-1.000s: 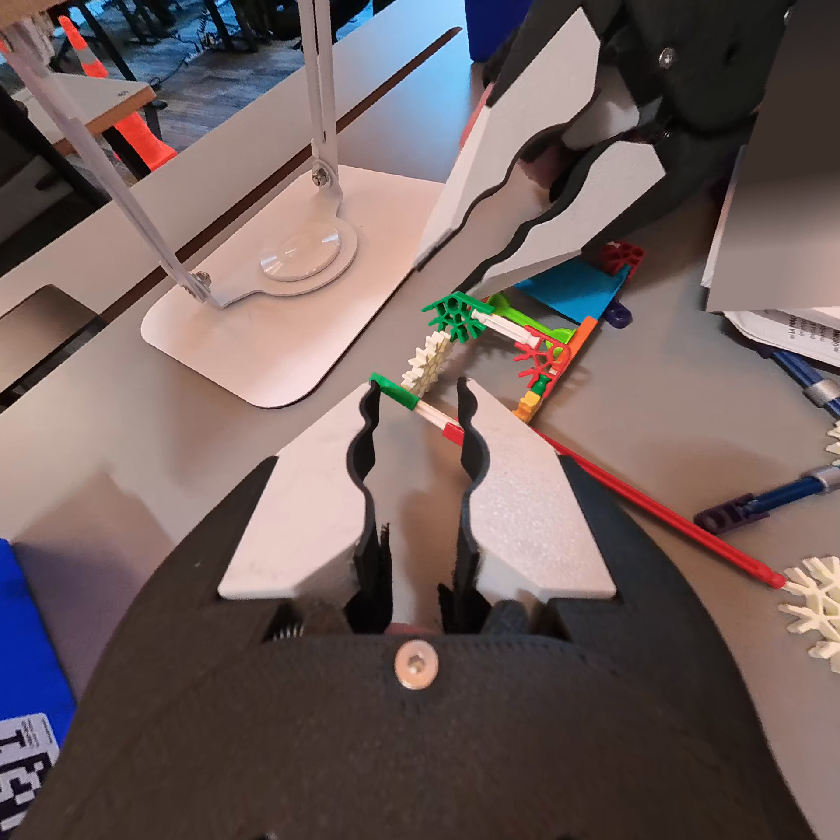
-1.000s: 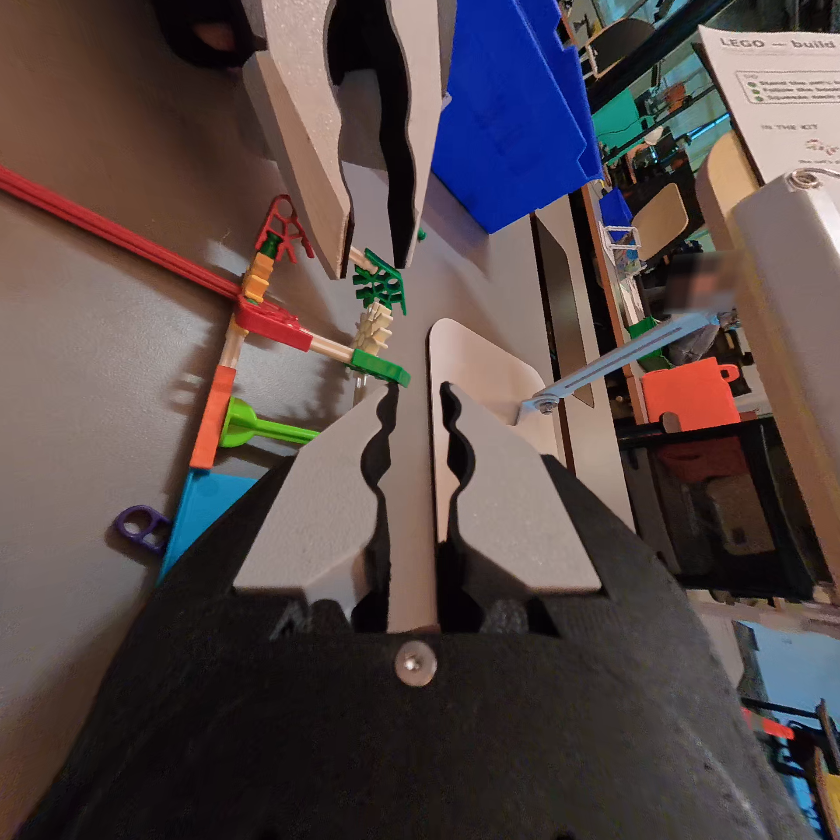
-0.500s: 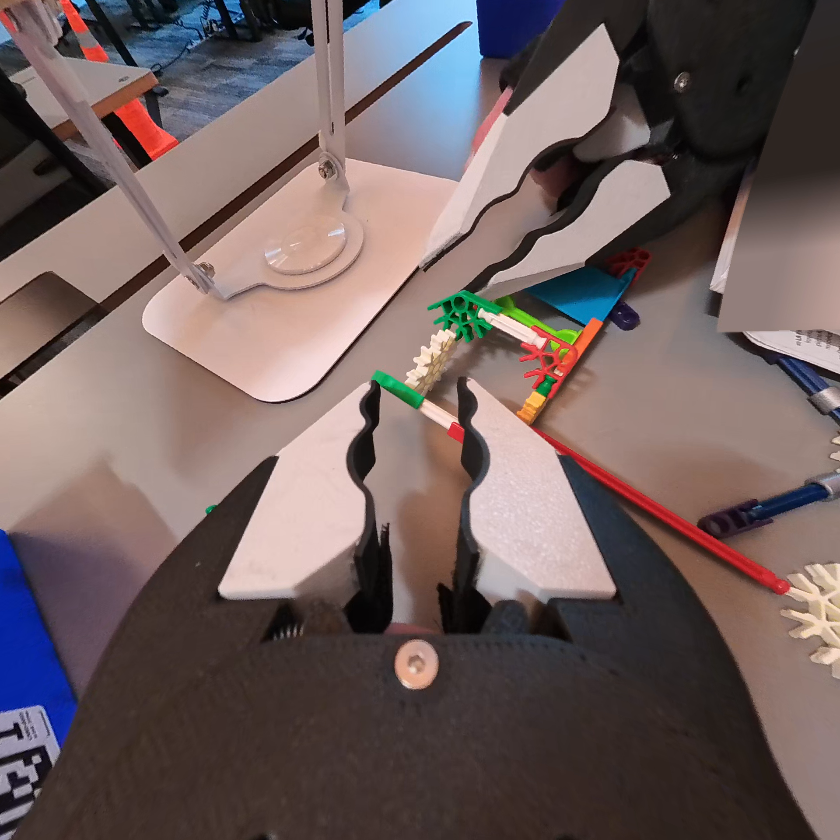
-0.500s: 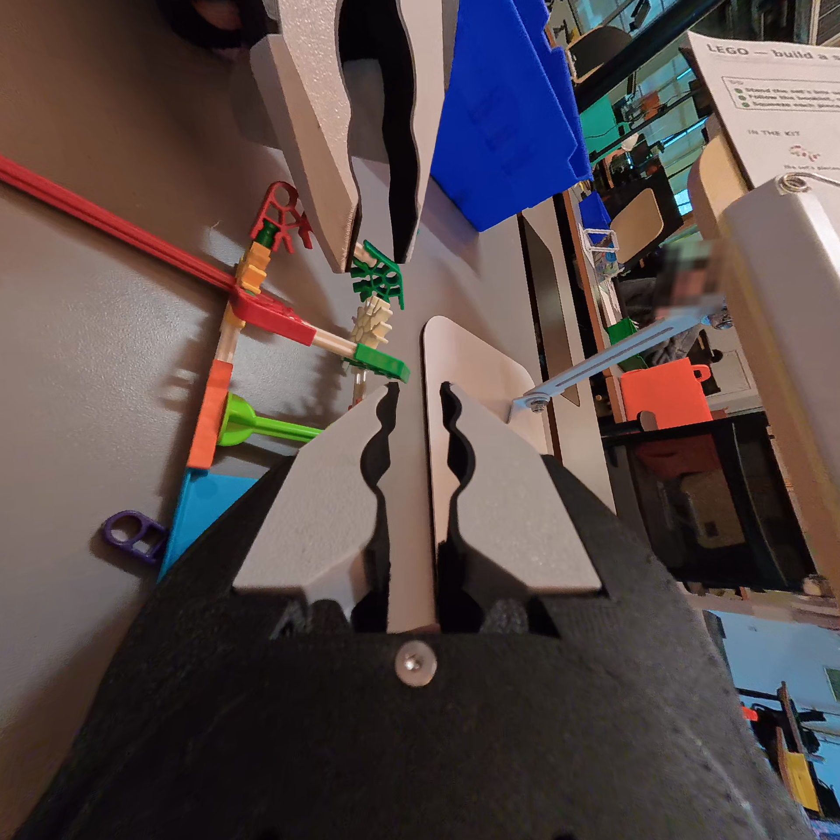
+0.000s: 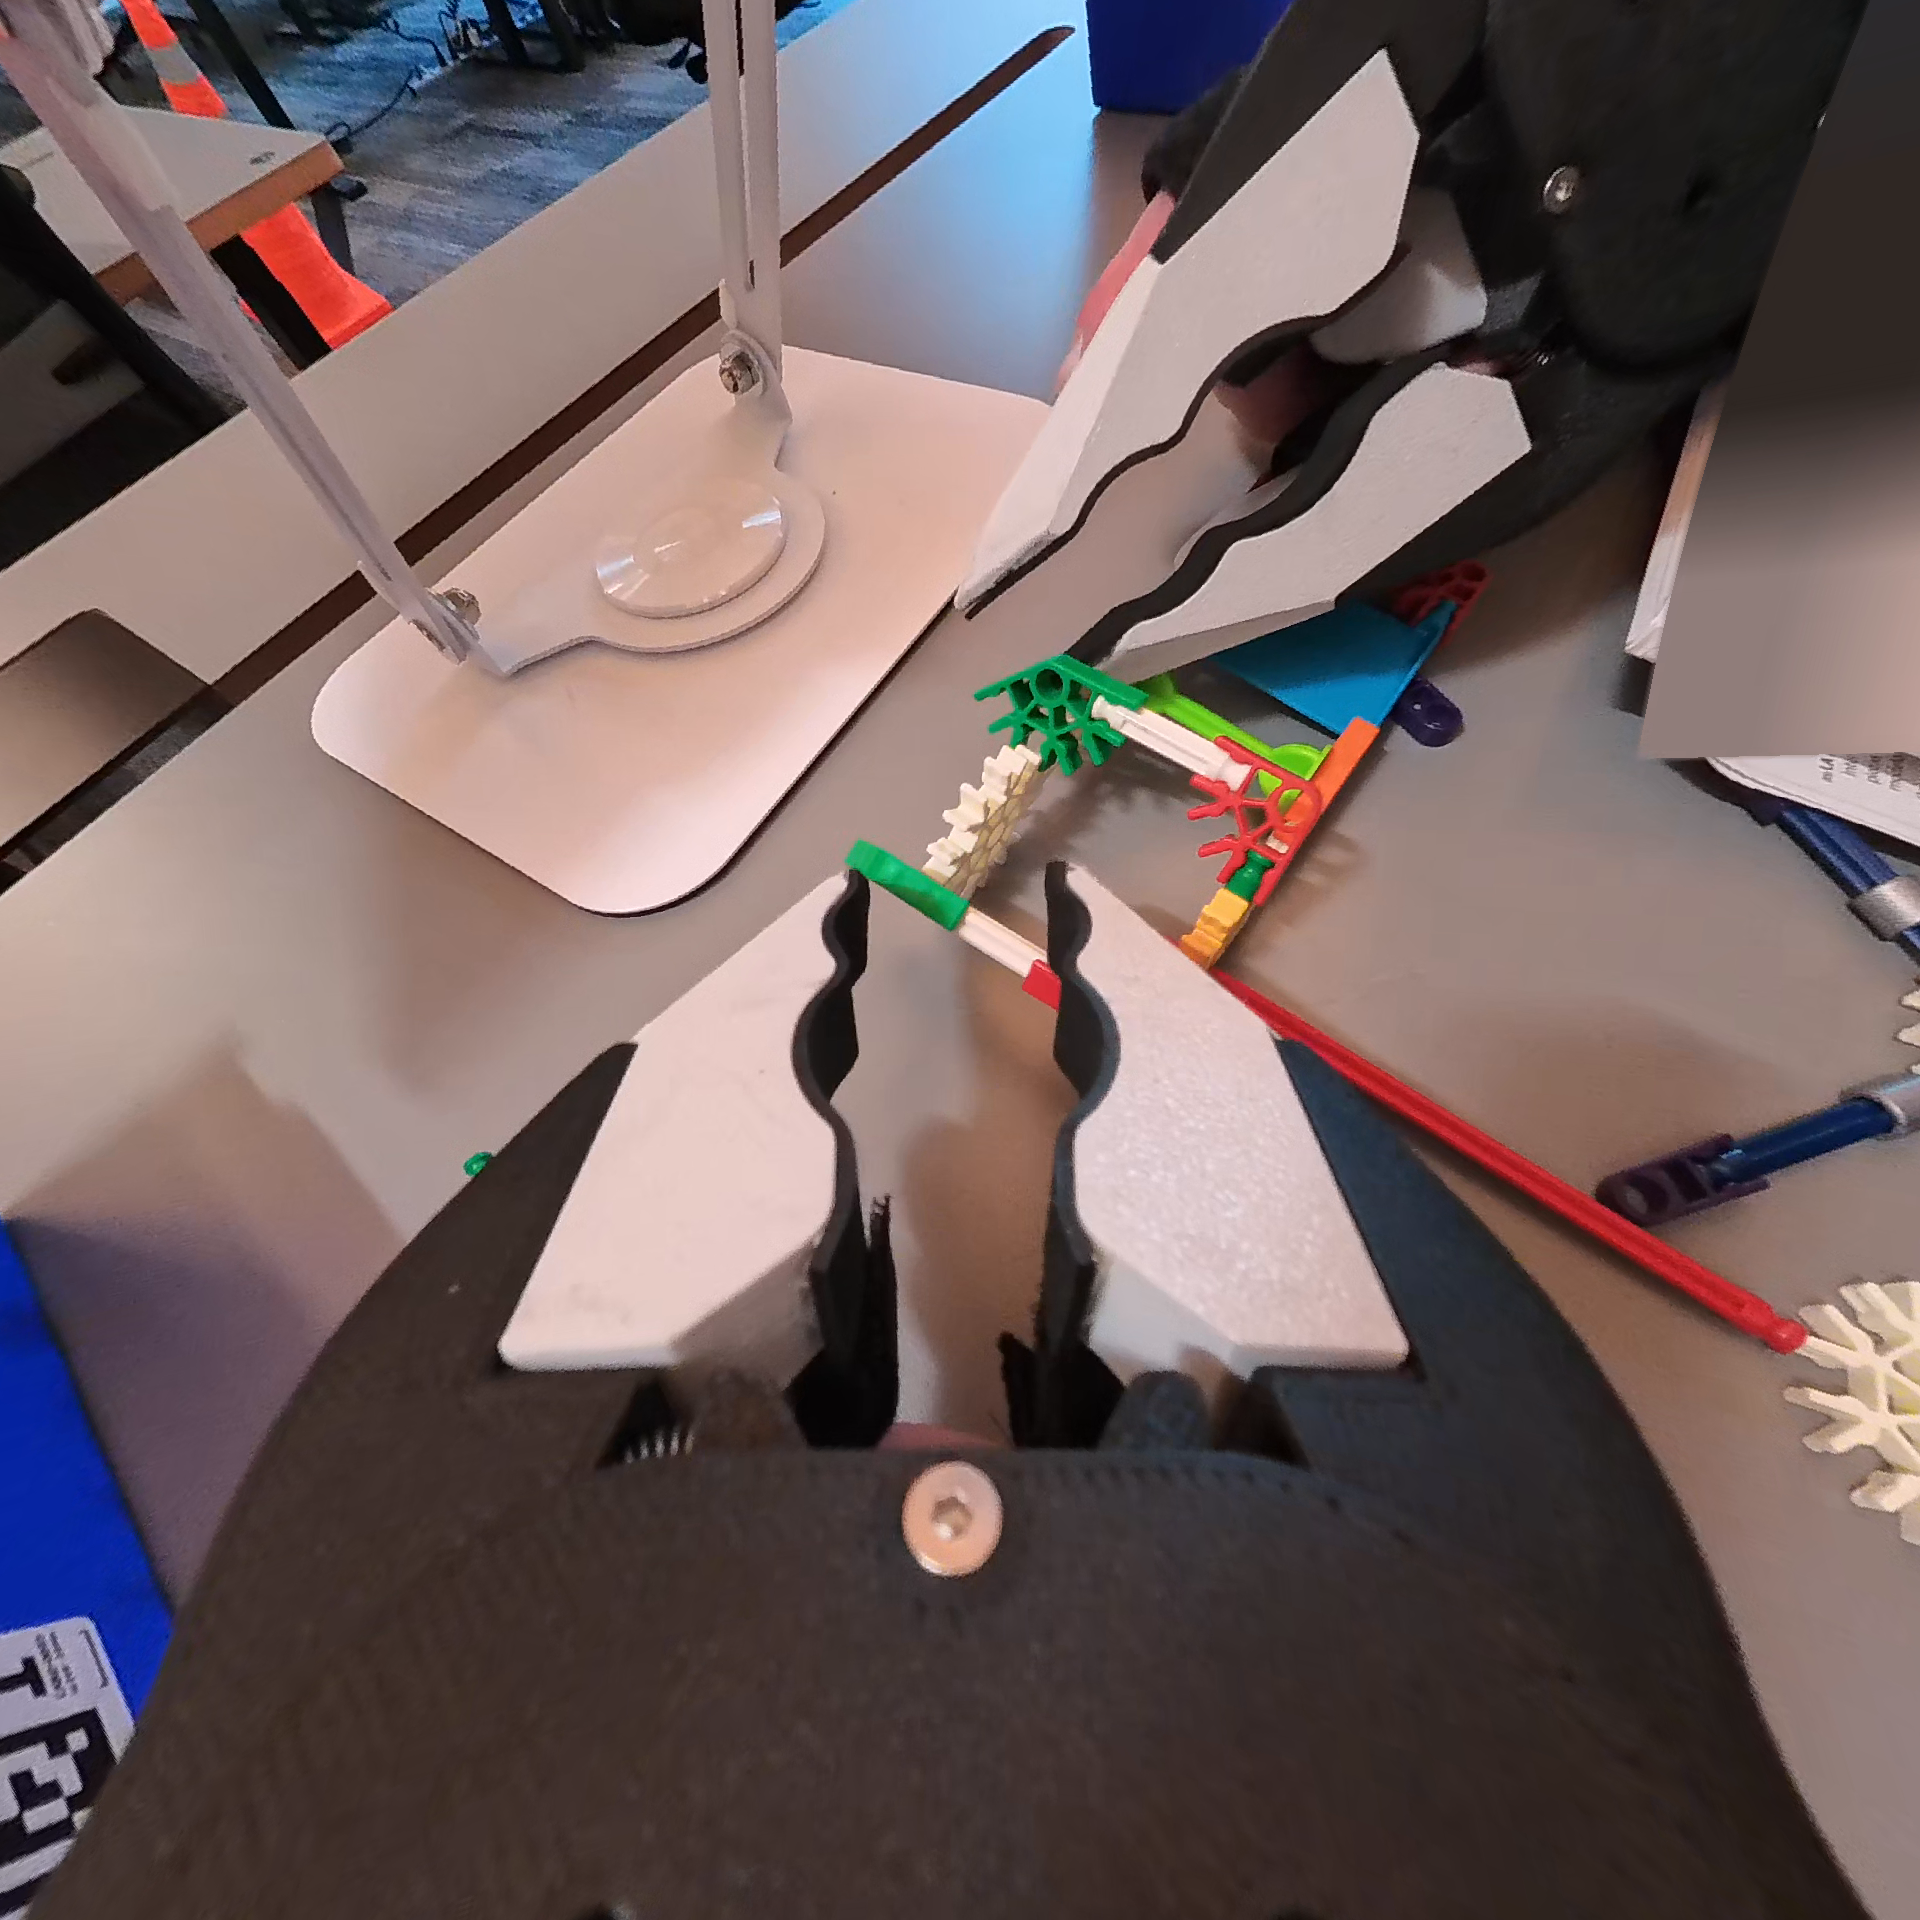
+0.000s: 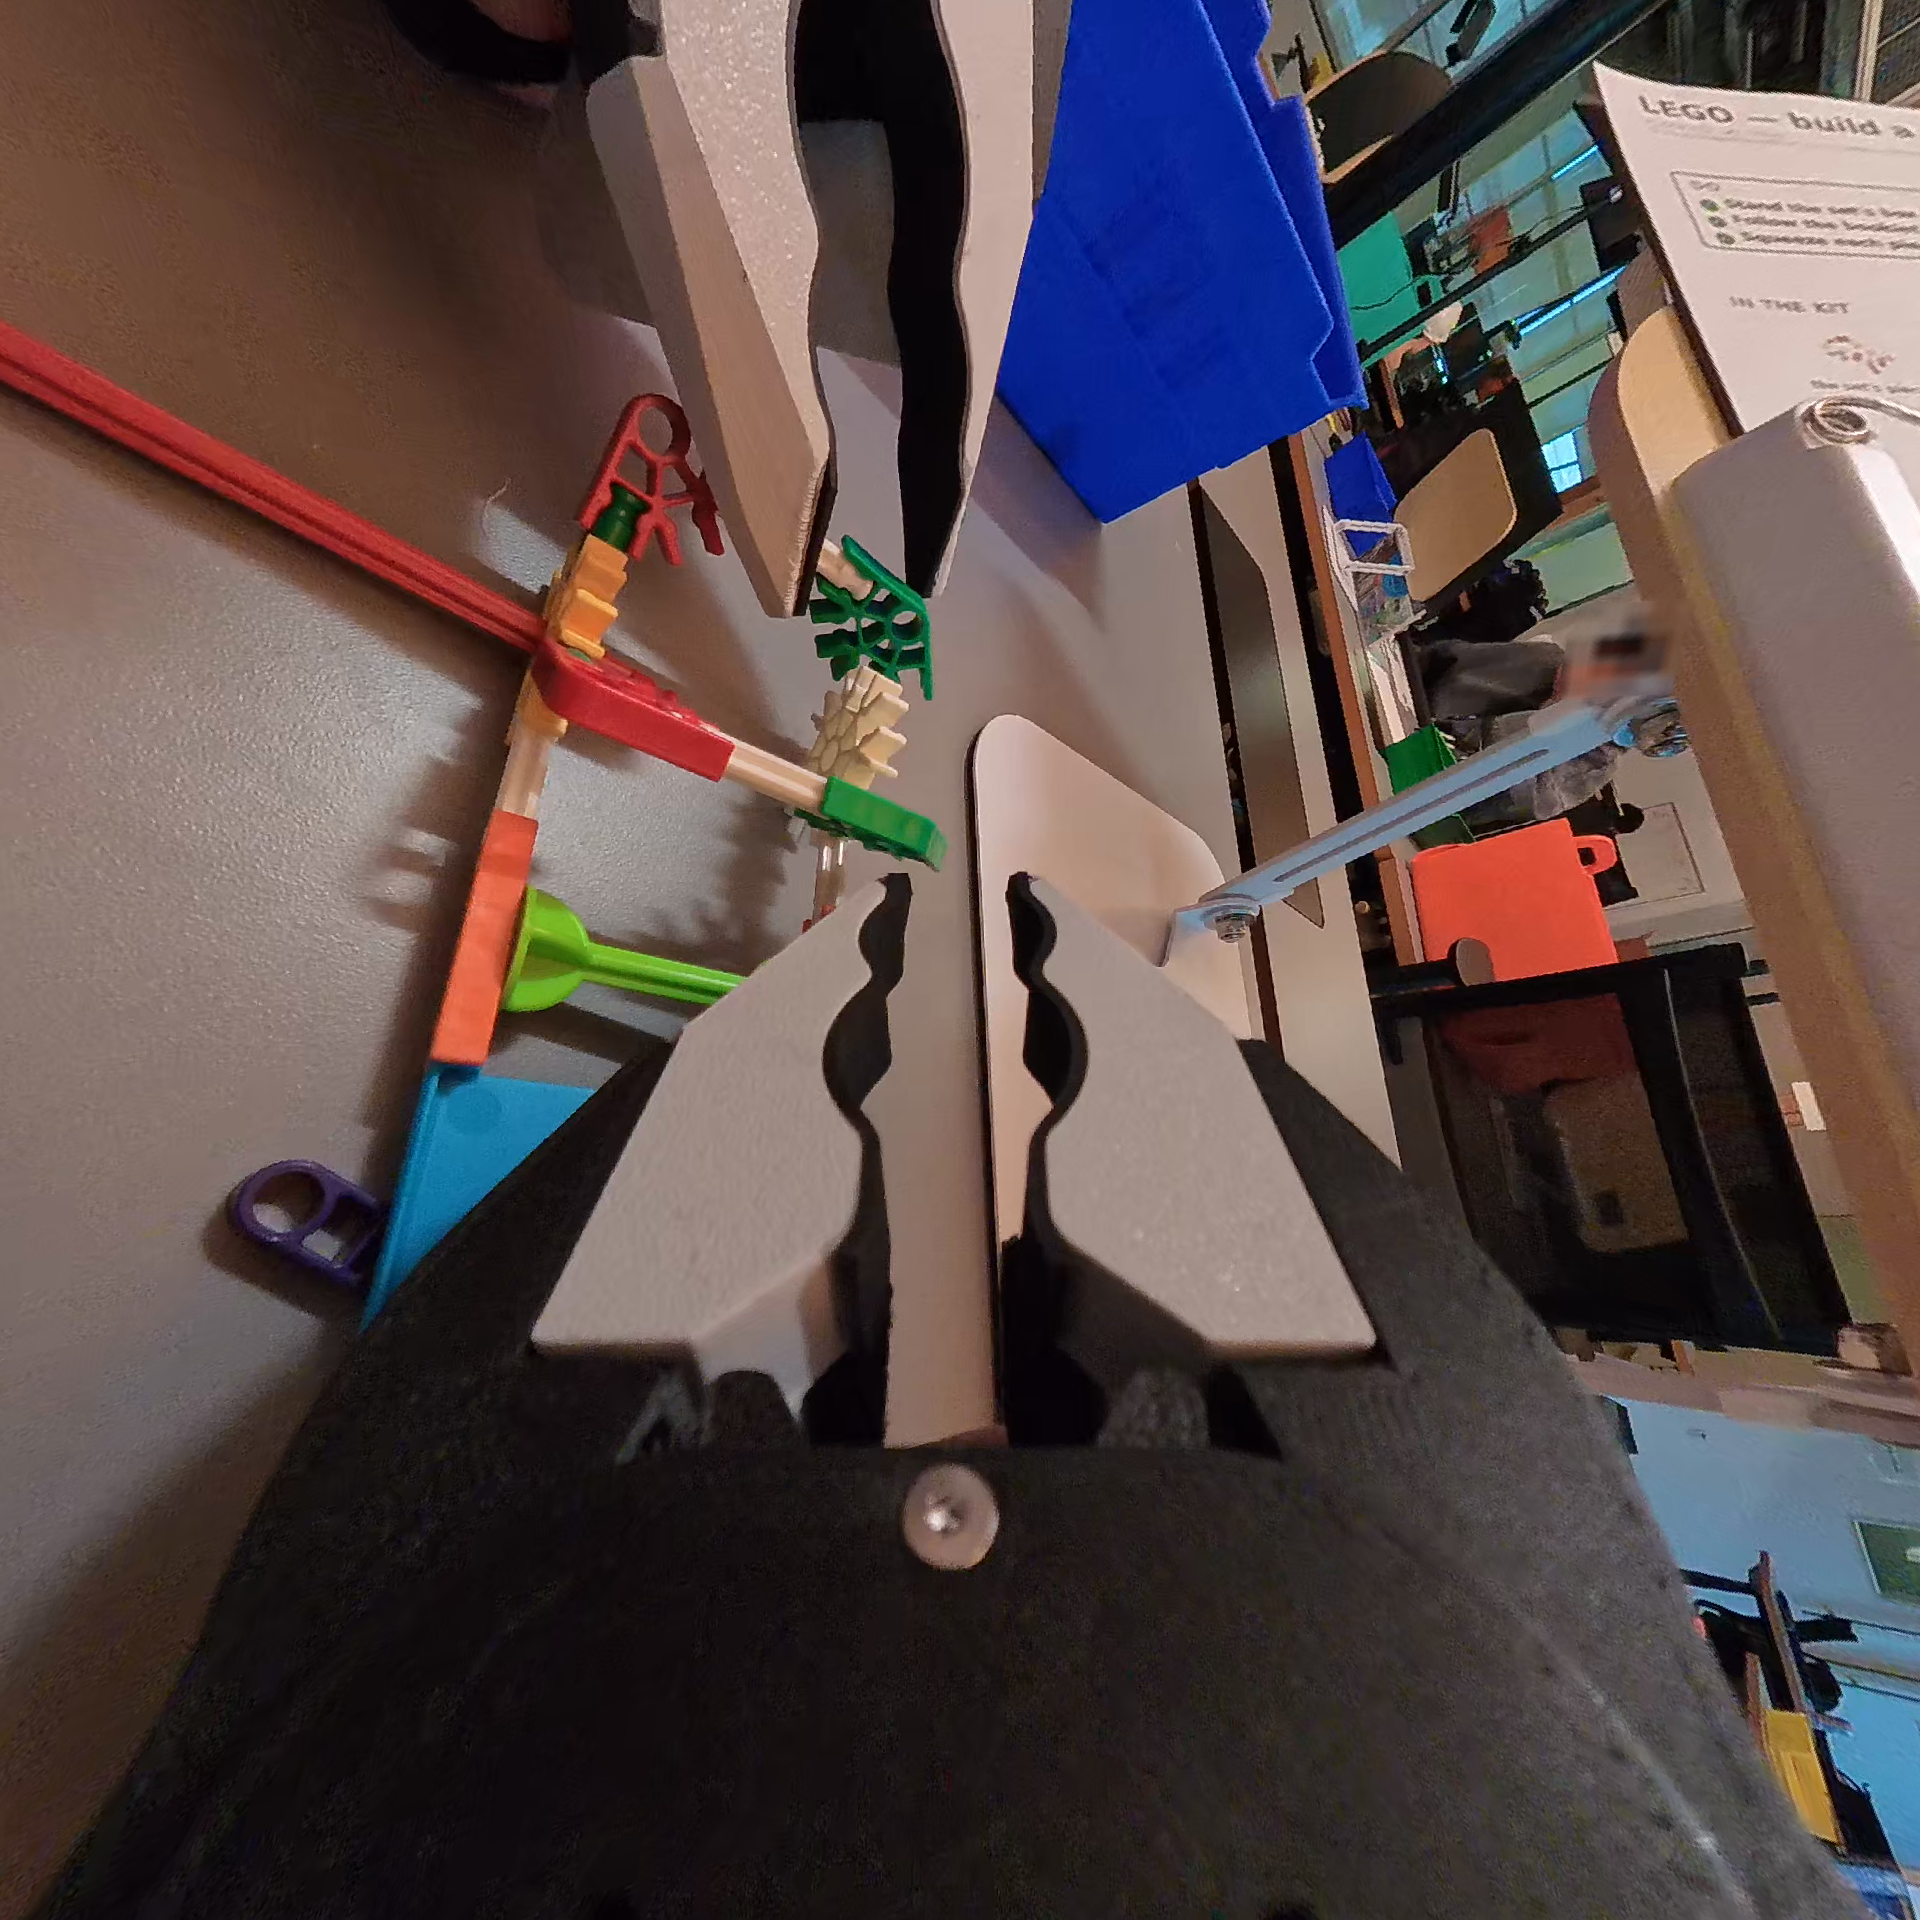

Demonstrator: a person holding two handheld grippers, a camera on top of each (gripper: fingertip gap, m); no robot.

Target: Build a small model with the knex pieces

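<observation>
Grey table (image 5: 312, 977) in a workshop, toy rods and connectors scattered about. Nearest, the left gripper (image 5: 951, 883) is open with nothing in it, tips straddling the white rod (image 5: 997, 940) at the frame's (image 5: 1122, 790) green end. Further off, the right gripper (image 5: 1039, 623) hangs open and empty just over the green connector (image 5: 1049, 712). The frame looks flimsy, so I'd guess an off-centre squeeze could skid it or pop a joint.

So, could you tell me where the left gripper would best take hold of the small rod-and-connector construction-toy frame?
Probably at the short white rod beside the flat green connector on the frame's near corner. That rod already lies across the open left gripper's gap, thin and bare, so a straight forward approach looks best.
</observation>
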